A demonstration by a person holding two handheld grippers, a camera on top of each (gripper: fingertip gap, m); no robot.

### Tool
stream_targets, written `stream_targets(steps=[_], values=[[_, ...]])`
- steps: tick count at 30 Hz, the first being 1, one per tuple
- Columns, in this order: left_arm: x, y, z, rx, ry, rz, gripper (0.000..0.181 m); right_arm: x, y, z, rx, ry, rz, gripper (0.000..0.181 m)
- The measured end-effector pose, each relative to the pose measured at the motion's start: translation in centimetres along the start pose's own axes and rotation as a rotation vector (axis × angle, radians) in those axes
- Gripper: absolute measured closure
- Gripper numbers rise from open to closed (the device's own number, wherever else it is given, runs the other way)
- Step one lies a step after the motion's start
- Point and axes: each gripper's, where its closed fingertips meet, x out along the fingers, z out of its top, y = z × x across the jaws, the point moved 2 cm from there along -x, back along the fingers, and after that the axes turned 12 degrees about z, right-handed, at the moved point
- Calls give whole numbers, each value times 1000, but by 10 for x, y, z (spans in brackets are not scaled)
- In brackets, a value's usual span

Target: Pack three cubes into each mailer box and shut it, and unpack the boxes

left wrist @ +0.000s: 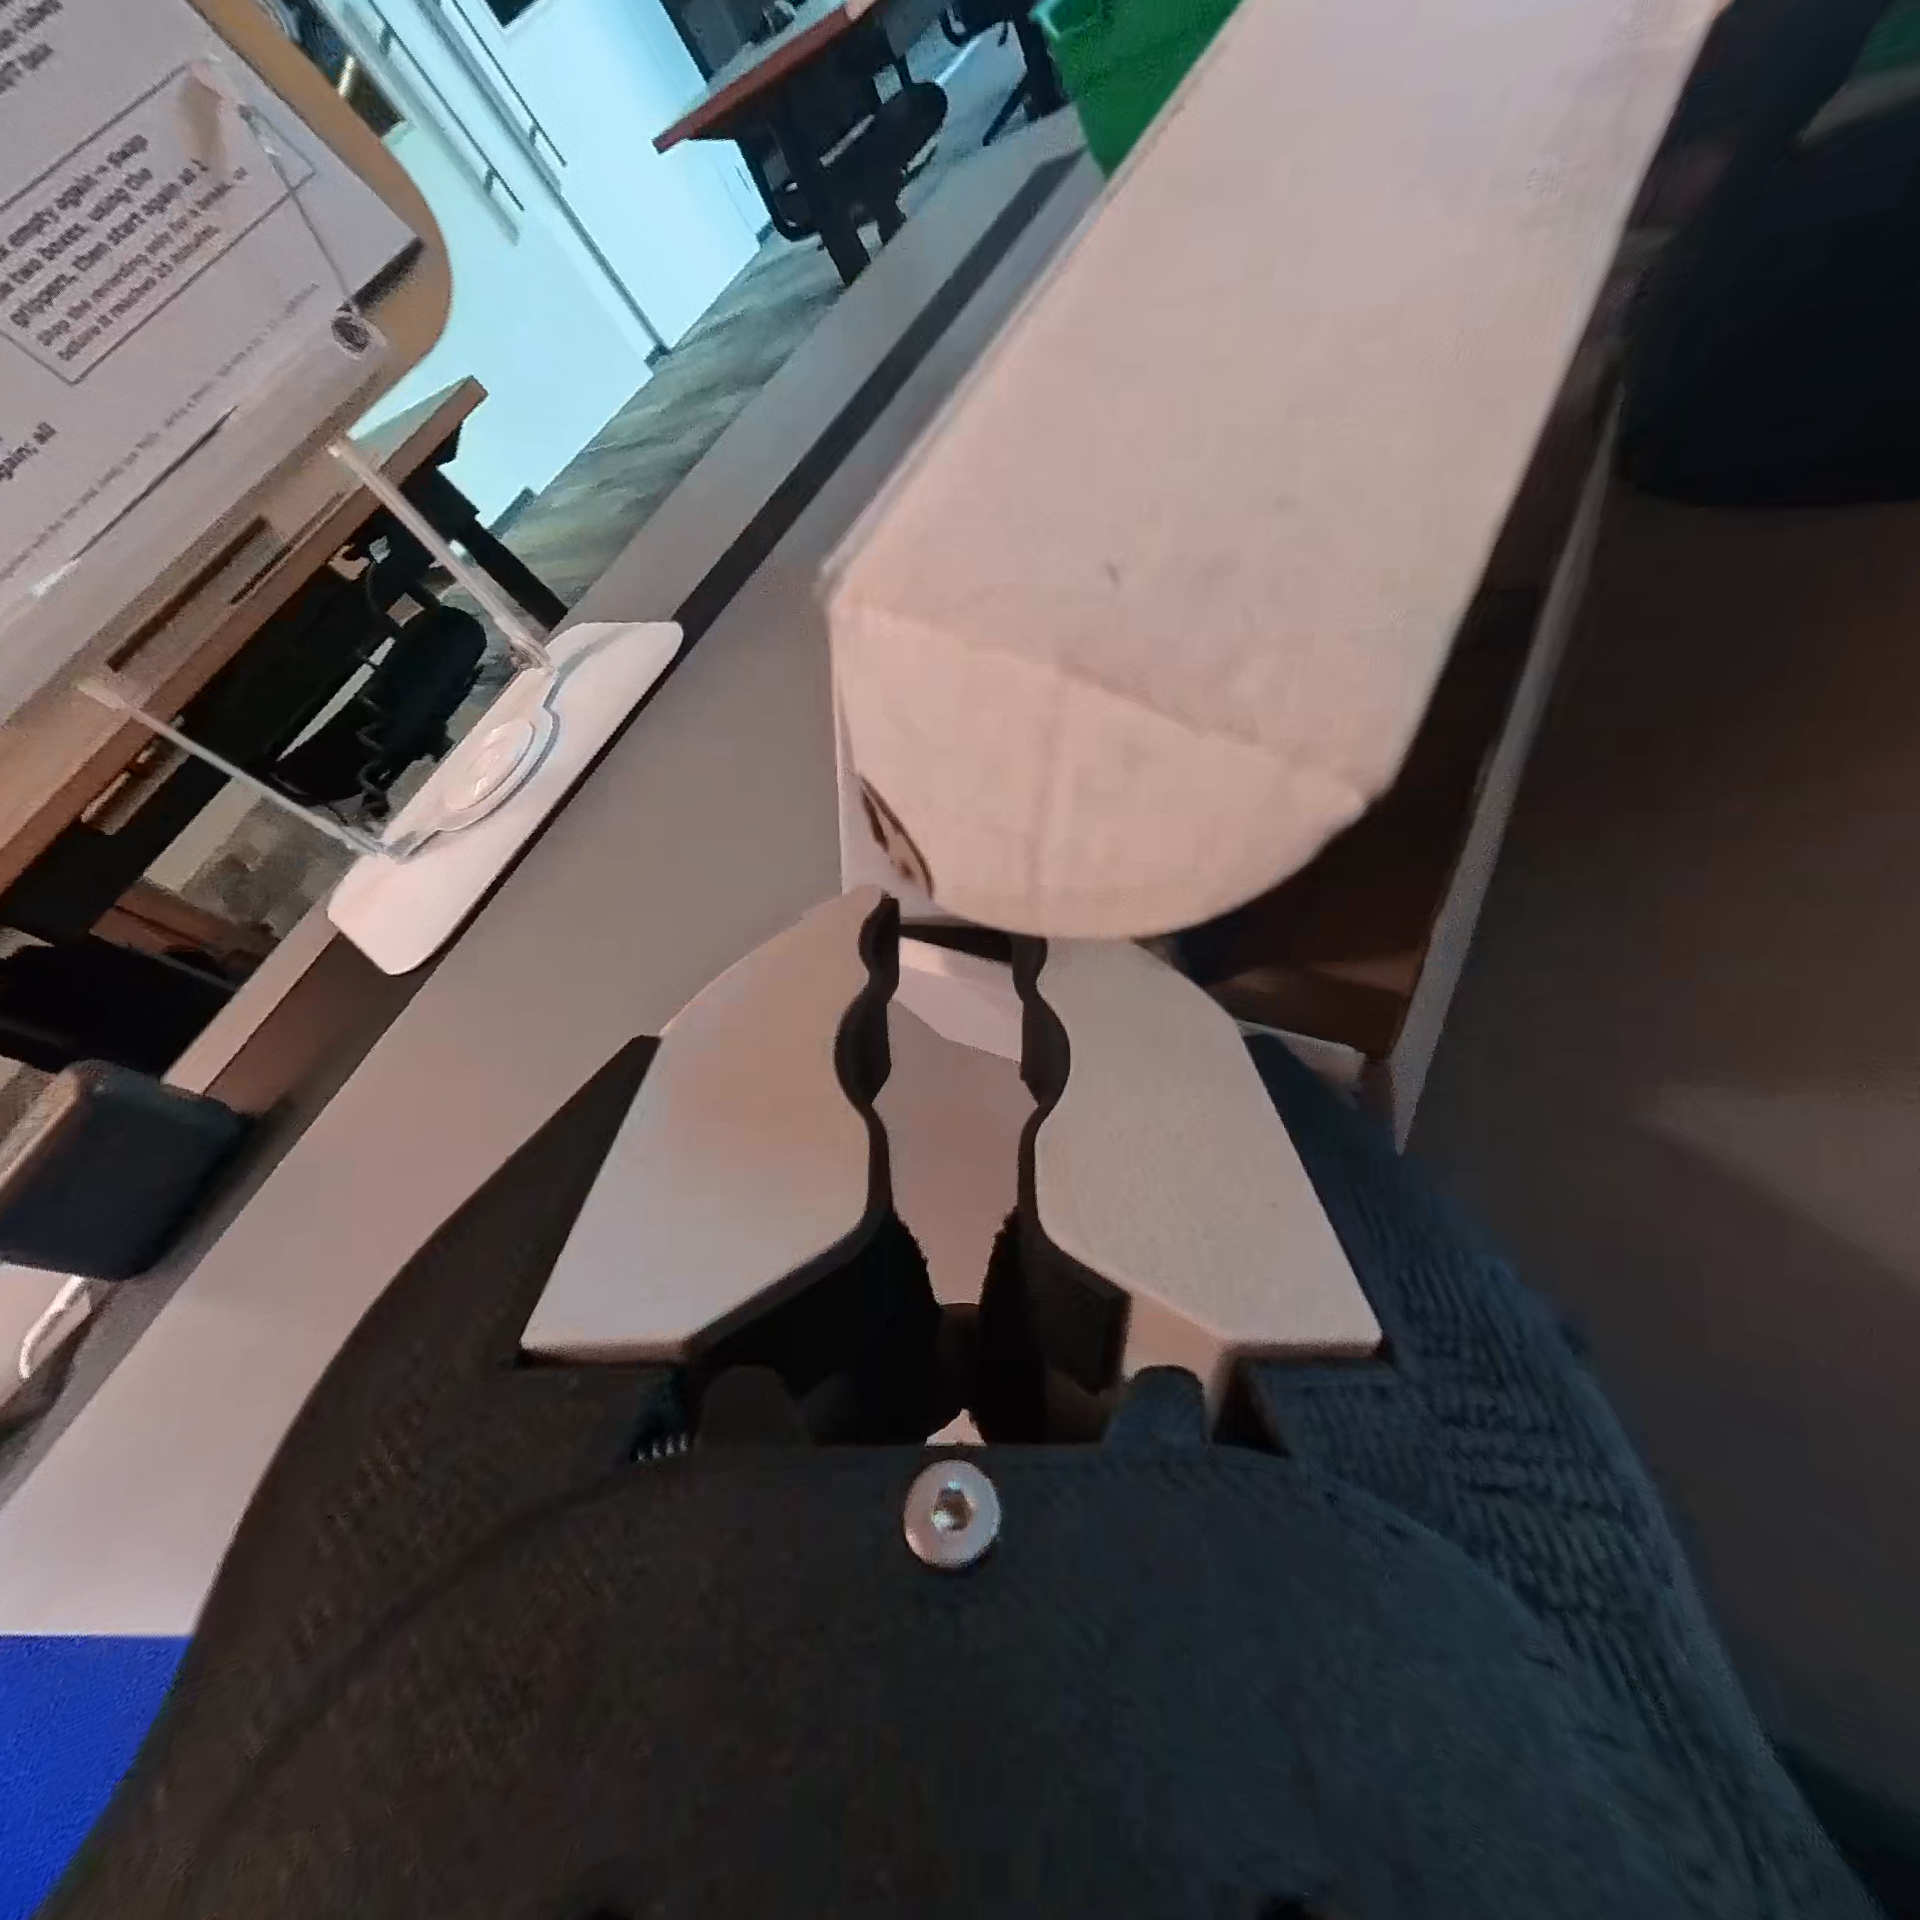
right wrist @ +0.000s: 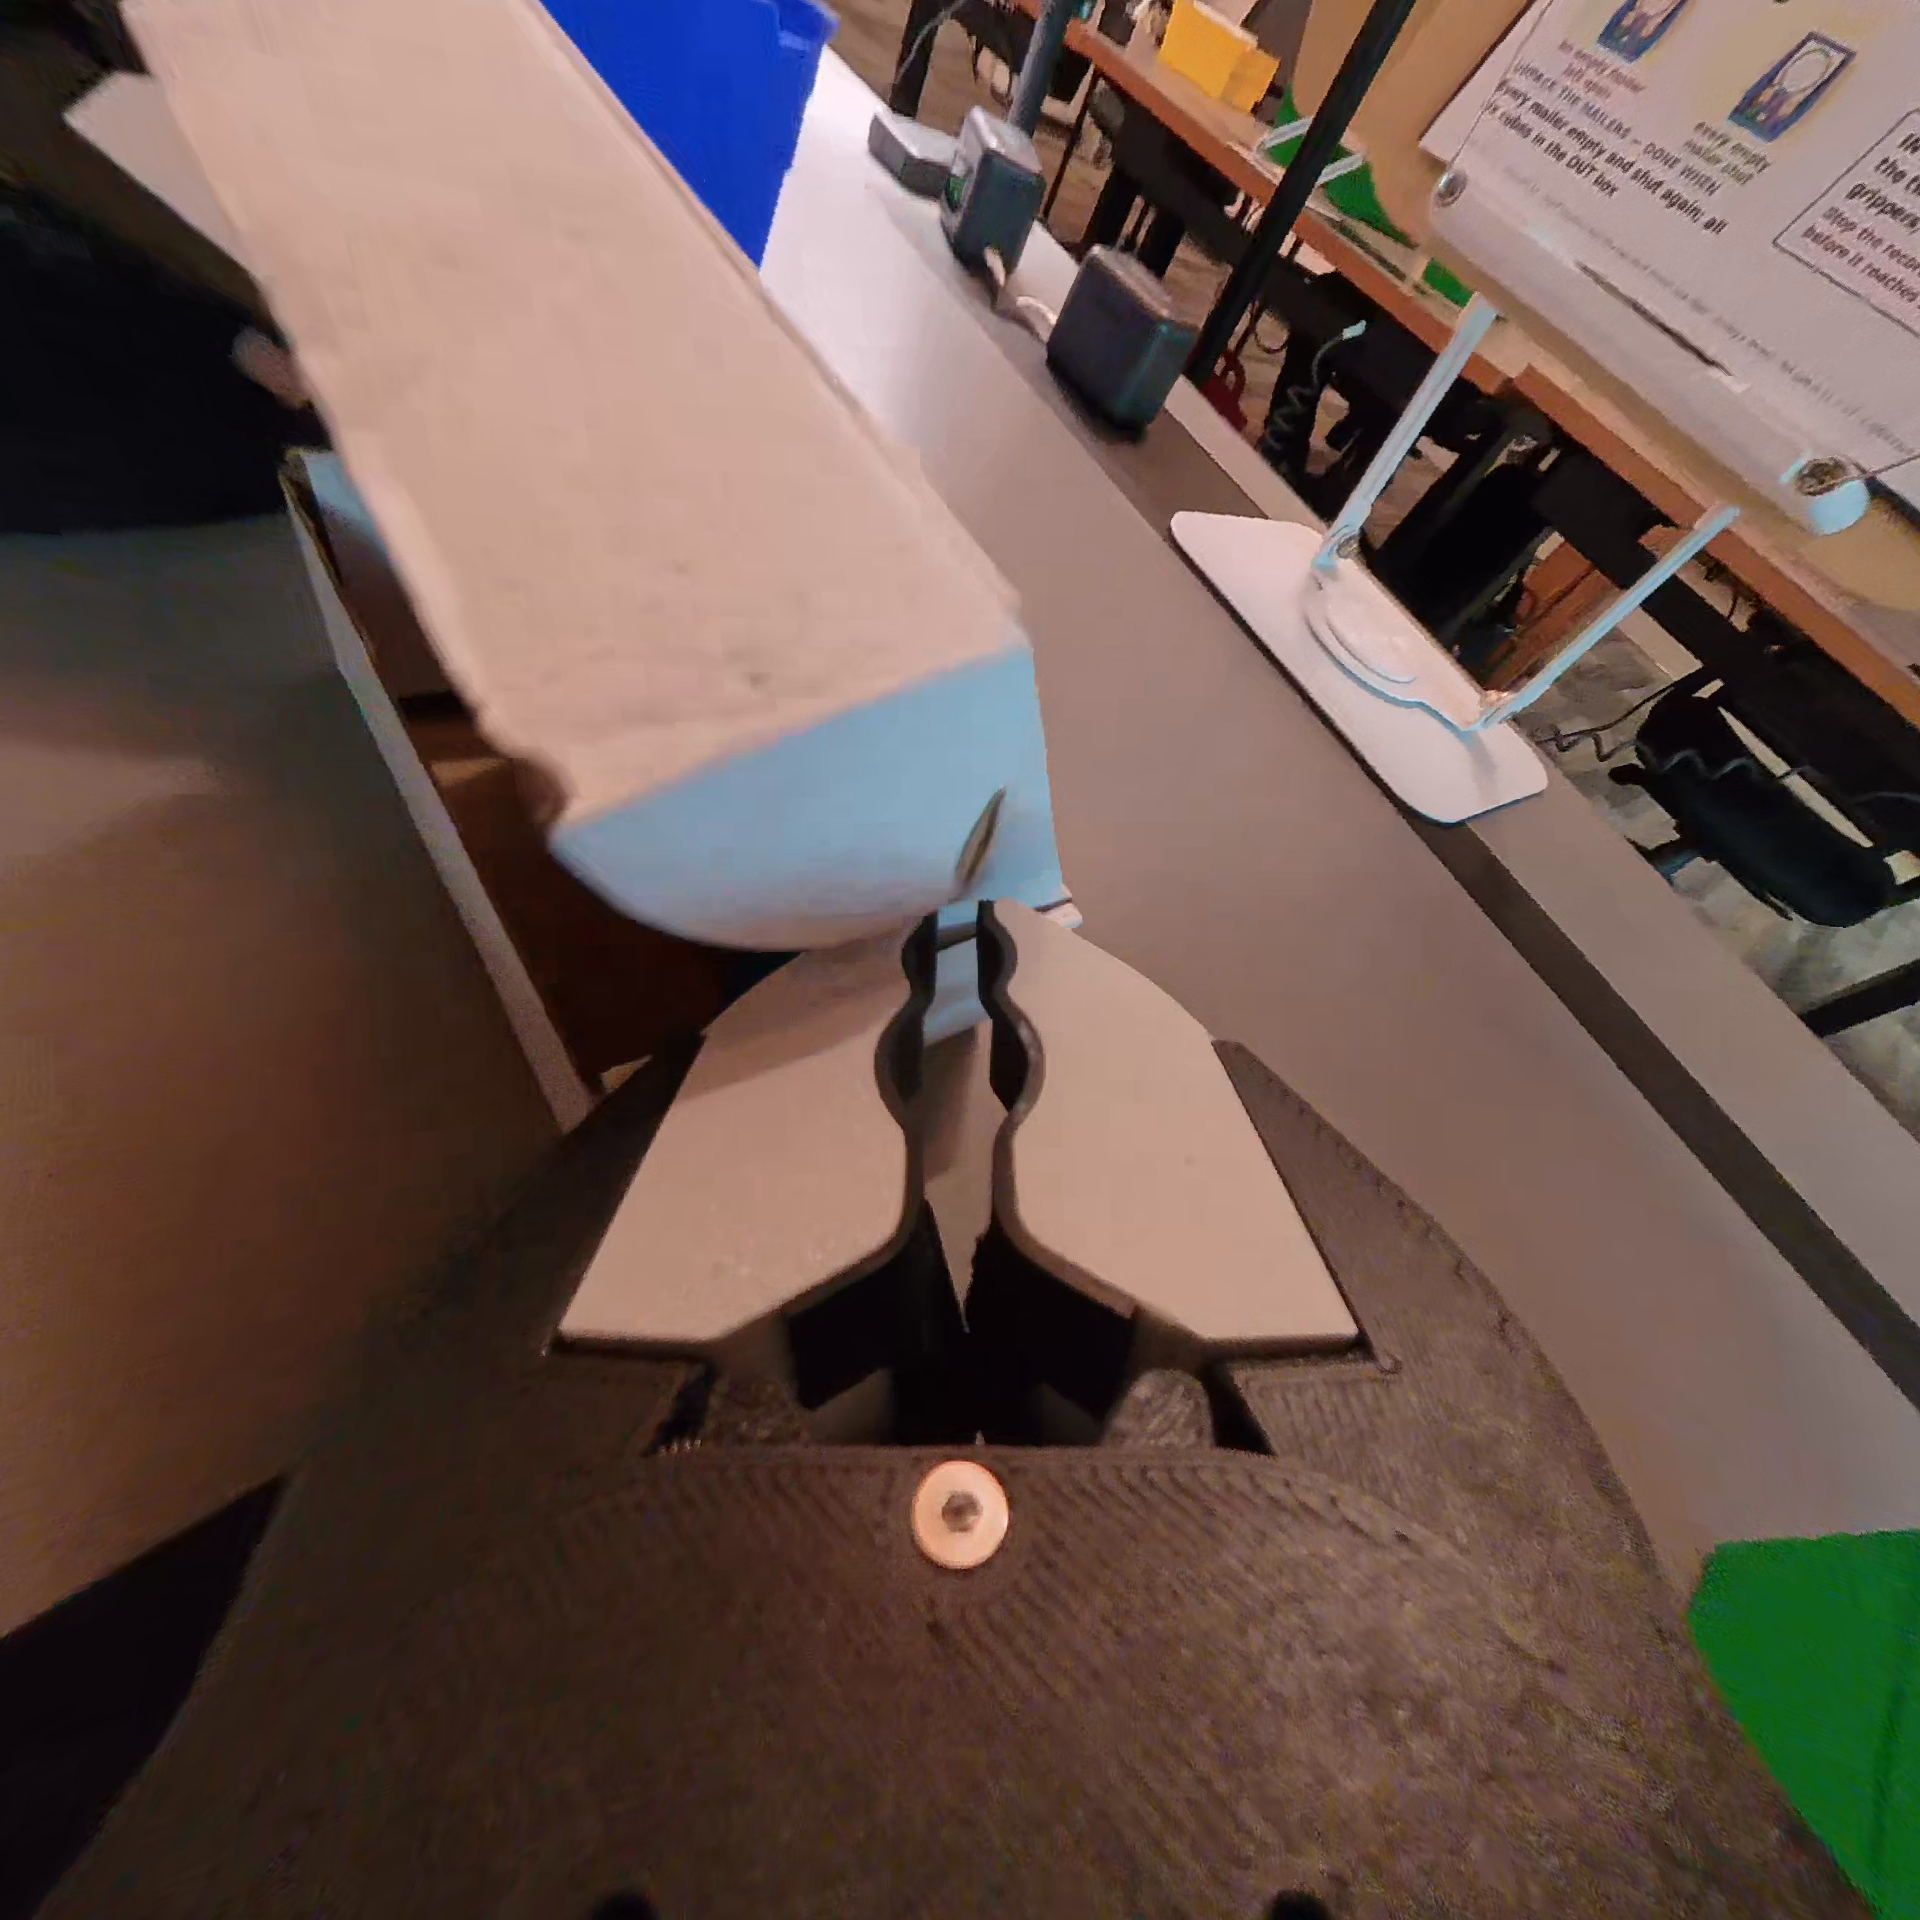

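Note:
A white mailer box lies on the grey table with its lid raised; the brown inside shows below it. My left gripper is at the lid's near left corner, its fingers closed on the lid's white side flap. My right gripper is at the other corner of the lid, closed on the thin white side flap there. The box's side wall runs under the lid. No cubes show in either view.
An acrylic sign stand with a white base plate stands near the table's far edge. Dark small boxes sit along that edge. A blue bin and a green bin flank the box. Some 15 centimeters of space lies between my two pairs of fingers.

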Motion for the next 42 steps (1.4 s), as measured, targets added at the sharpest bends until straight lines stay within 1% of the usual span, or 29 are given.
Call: stream_targets(steps=[2,4,6,8,9,11,13,15,17,20,22,23,24,25,27,28,30,34,36,37,39,42], values=[[-1,-1,0,24,1,6,163,1,0,-1,-11,12,-7,175],[-3,1,0,29,12,5,160,-2,-2,-2,-12,18,-17,170],[-7,4,0,58,13,6,148,-7,-5,-1,-6,10,-22,157],[-15,6,2,77,8,-2,135,-13,-4,-2,-4,13,5,145],[-19,6,3,77,5,-8,129,-17,-2,-2,-15,14,15,144],[-29,3,5,88,-13,-15,126,-25,1,-2,-64,23,15,144],[-37,0,9,141,-63,2,123,-33,9,0,-124,17,27,143],[-41,1,21,194,-151,64,122,-39,21,8,-192,-45,53,141],[-44,0,32,216,-211,102,122,-44,30,19,-245,-115,43,137],[-46,3,41,278,-263,180,123,-50,35,30,-330,-152,-27,131],[-47,-1,45,325,-299,190,129,-53,39,39,-411,-192,-66,134],[-48,-3,45,347,-307,188,134,-53,41,42,-449,-202,-78,137],[-47,-4,45,372,-309,190,144,-52,43,44,-490,-200,-92,140],[-47,-3,45,387,-305,203,147,-51,44,46,-532,-188,-108,145],[-49,-4,46,383,-297,187,149,-48,47,44,-589,-136,-115,166],[-50,-5,46,363,-290,166,150,-47,49,43,-587,-117,-109,167],[-54,-7,47,298,-264,107,150,-50,54,45,-541,-138,-53,169],[-63,-11,51,95,-184,-47,152,-56,58,51,-288,-204,96,170],[-67,-16,49,27,-133,-122,153,-58,60,53,-175,-224,167,171],[-69,-19,48,8,-111,-161,154,-59,63,51,-117,-216,212,171],[-75,-30,47,-22,-82,-251,162,-59,70,46,-42,-189,287,173],[-75,-44,34,-6,2,-307,163,-55,78,32,6,-106,345,173]])
